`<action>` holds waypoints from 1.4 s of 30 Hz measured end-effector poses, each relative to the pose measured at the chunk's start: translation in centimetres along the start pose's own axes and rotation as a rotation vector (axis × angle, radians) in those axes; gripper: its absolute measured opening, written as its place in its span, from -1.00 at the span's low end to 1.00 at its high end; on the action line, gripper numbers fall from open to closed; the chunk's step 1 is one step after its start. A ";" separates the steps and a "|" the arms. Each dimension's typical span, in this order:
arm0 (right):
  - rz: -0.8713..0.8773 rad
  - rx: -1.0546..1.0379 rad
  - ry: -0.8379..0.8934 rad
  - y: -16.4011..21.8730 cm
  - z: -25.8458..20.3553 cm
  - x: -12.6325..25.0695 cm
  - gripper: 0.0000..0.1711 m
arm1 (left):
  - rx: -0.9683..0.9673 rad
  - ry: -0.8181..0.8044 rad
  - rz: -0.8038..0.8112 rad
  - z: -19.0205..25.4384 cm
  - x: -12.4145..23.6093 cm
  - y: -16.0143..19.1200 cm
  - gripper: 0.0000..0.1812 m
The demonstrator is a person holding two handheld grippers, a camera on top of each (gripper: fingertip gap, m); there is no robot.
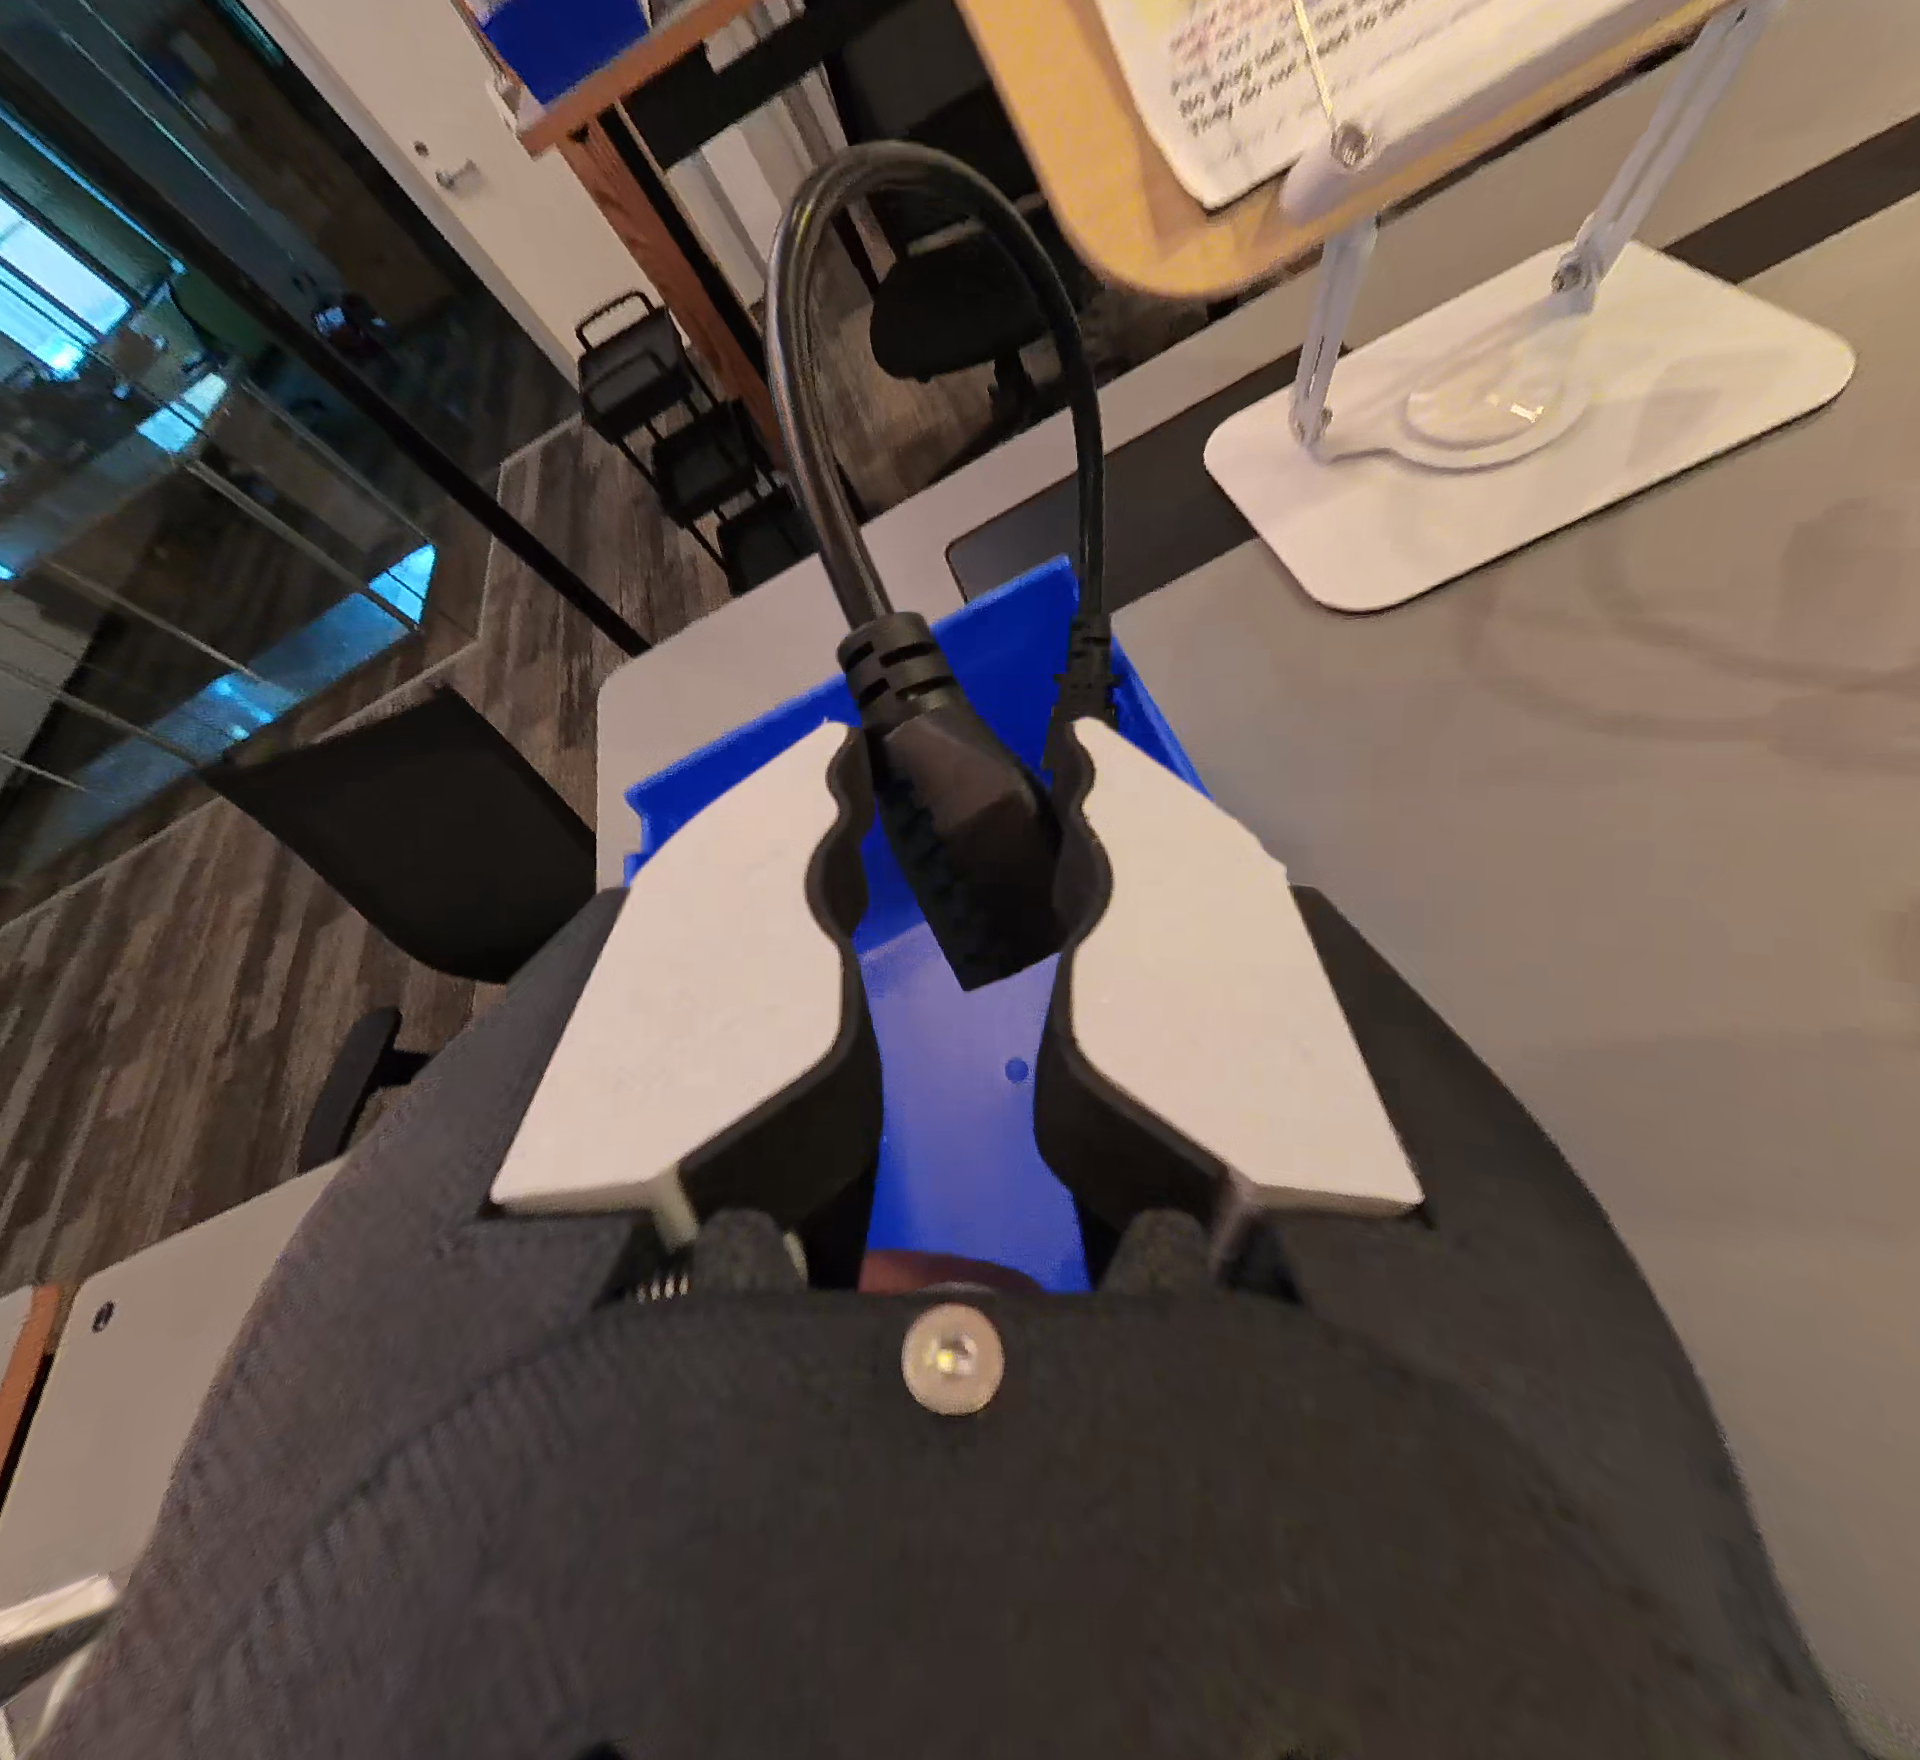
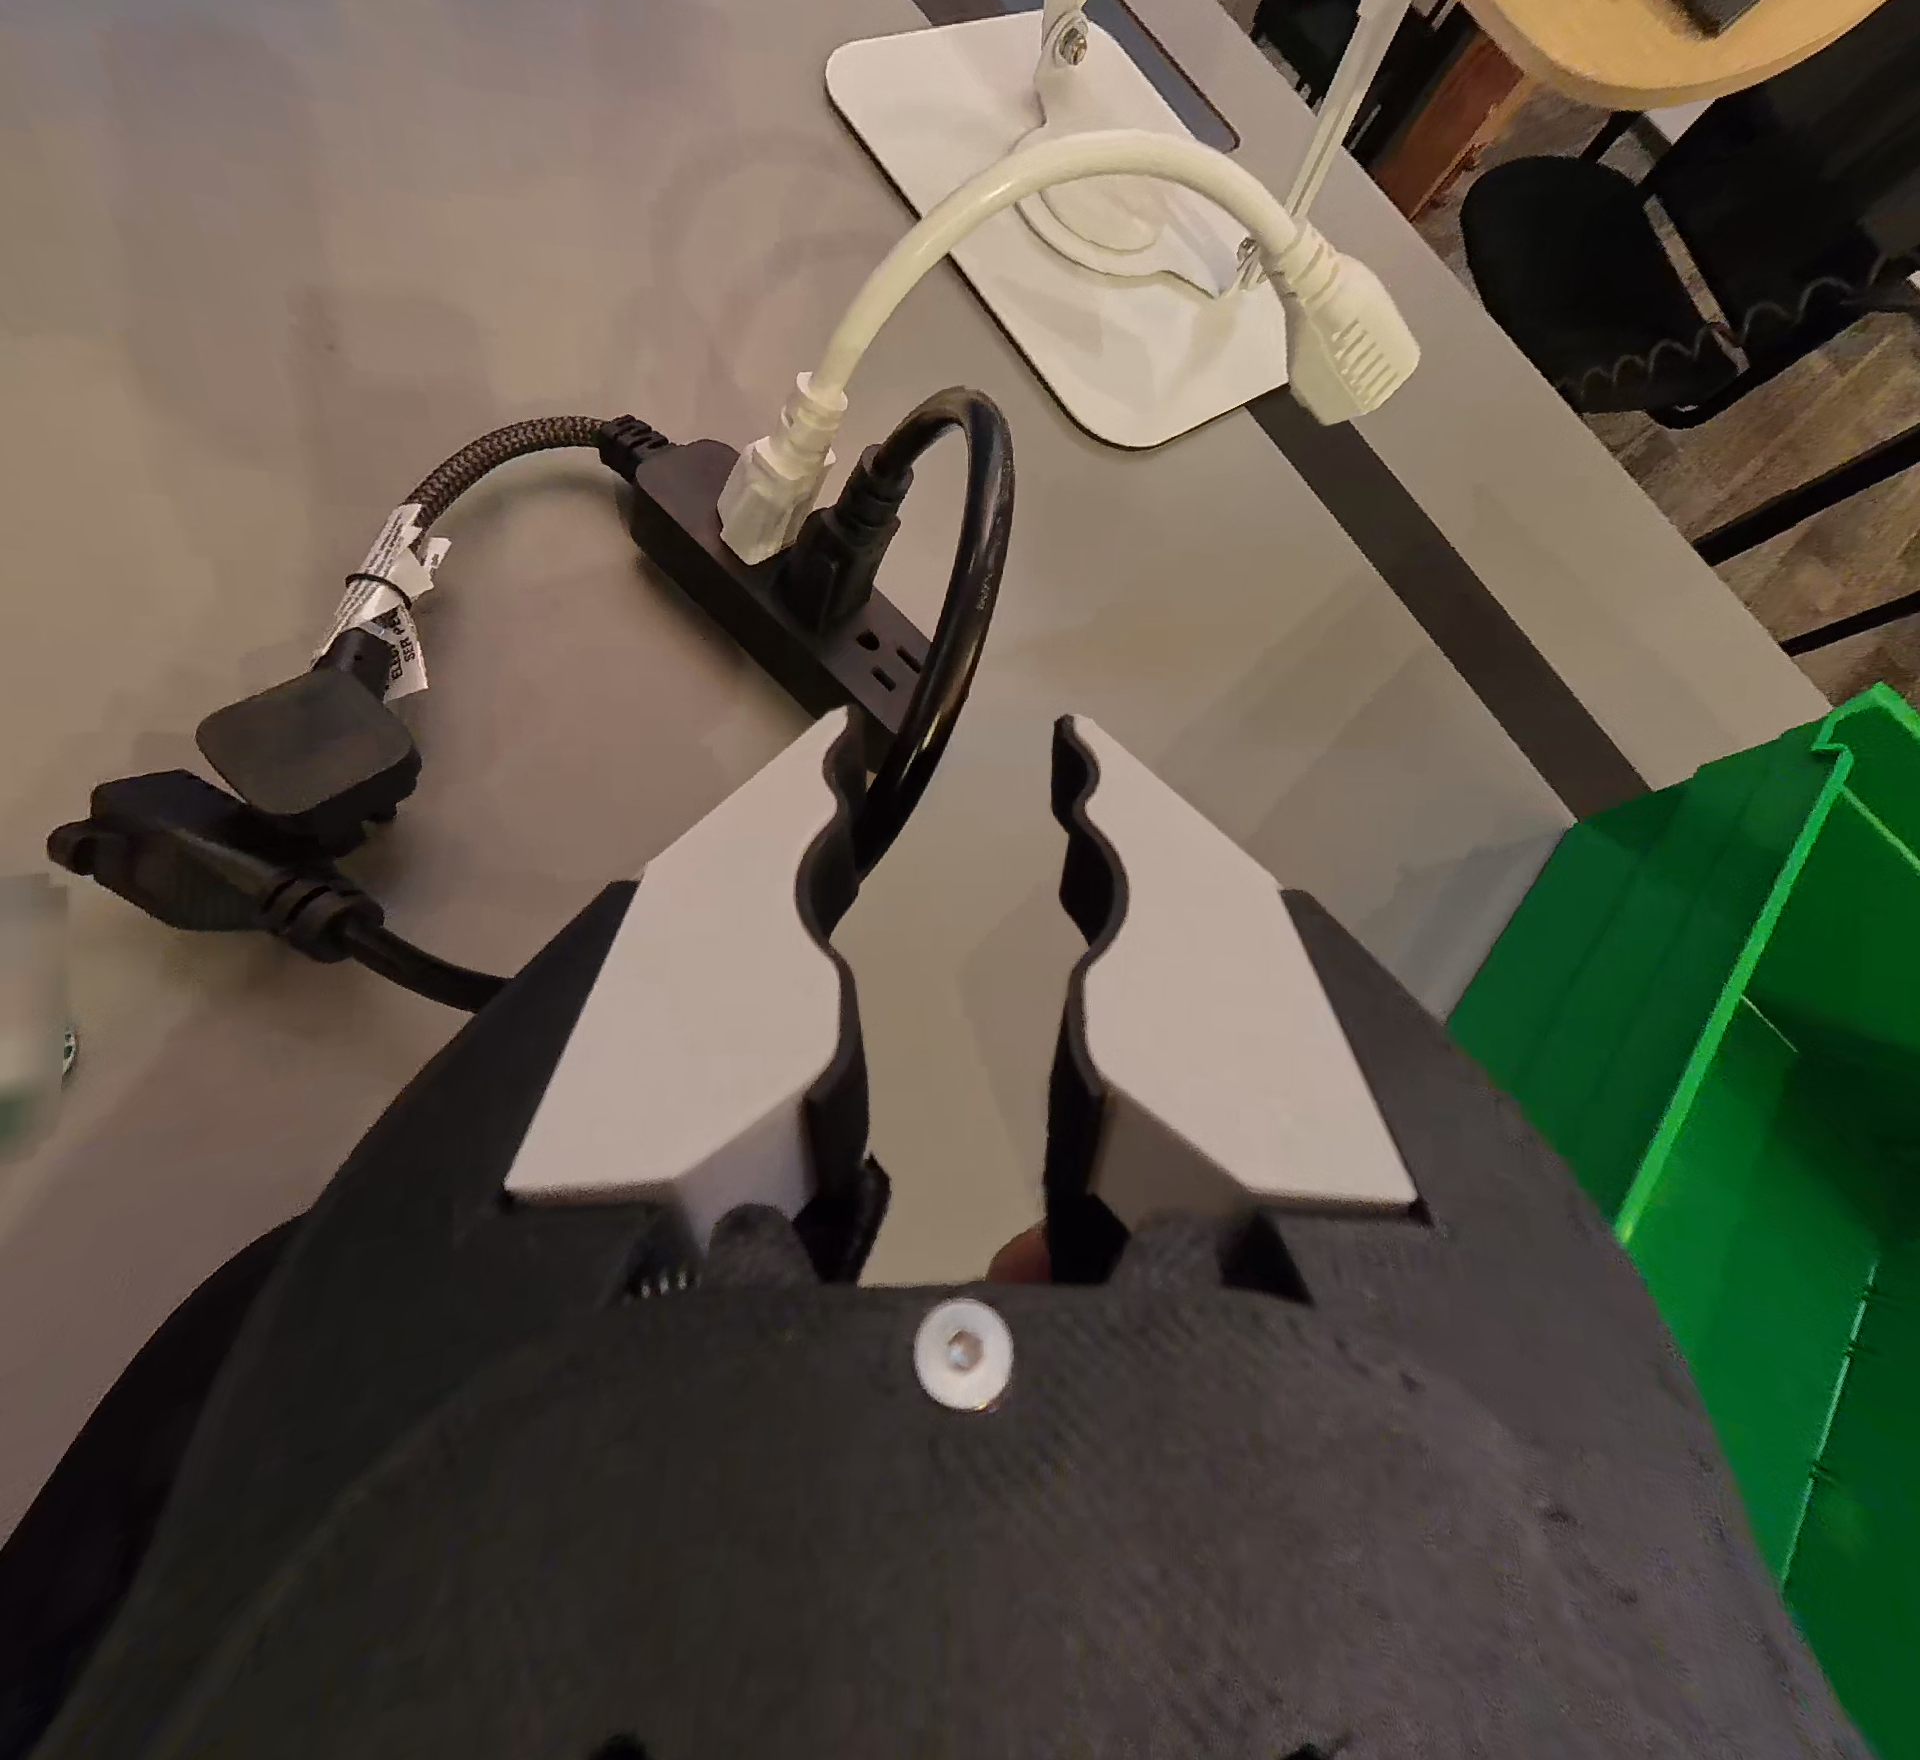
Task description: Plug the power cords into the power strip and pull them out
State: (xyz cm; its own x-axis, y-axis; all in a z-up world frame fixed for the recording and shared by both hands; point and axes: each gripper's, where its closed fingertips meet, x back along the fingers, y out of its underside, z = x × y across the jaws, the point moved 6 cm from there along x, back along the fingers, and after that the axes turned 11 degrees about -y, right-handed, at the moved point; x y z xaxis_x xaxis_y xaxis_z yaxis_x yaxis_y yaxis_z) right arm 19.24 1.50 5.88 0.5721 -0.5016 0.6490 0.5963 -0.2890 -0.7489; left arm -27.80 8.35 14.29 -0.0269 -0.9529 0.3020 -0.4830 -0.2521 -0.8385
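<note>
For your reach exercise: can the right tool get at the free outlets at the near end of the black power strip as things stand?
Probably not cleanly. The right tool is open and close to the power strip, but the black cord plugged in loops over those free outlets and down past its left finger.

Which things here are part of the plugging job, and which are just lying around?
Job:
- power strip
- white cord, plugged in
- black cord, plugged in
- second black cord, held by left gripper
- right gripper, open

Lying about:
- blue bin
- green bin
- white stand
</note>
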 end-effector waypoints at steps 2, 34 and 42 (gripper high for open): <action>0.006 0.003 0.009 -0.3 0.1 0.1 -0.59 | -0.006 -0.011 0.026 0.1 0.2 -0.9 -0.65; 0.251 -0.022 0.085 -8.5 0.7 5.8 -0.40 | -0.050 0.497 0.618 17.8 2.9 -17.5 -0.65; 0.250 -0.139 0.126 -9.8 2.2 4.1 -0.33 | -0.096 0.513 0.655 20.8 3.8 -17.3 -0.65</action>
State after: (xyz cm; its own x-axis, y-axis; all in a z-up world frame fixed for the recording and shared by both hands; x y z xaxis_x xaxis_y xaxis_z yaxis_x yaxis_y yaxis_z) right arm 17.01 4.10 16.14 0.6116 -0.6658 0.4275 0.3587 -0.2482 -0.8998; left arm -1.35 5.59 20.48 -0.7123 -0.7005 -0.0445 -0.3029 0.3640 -0.8808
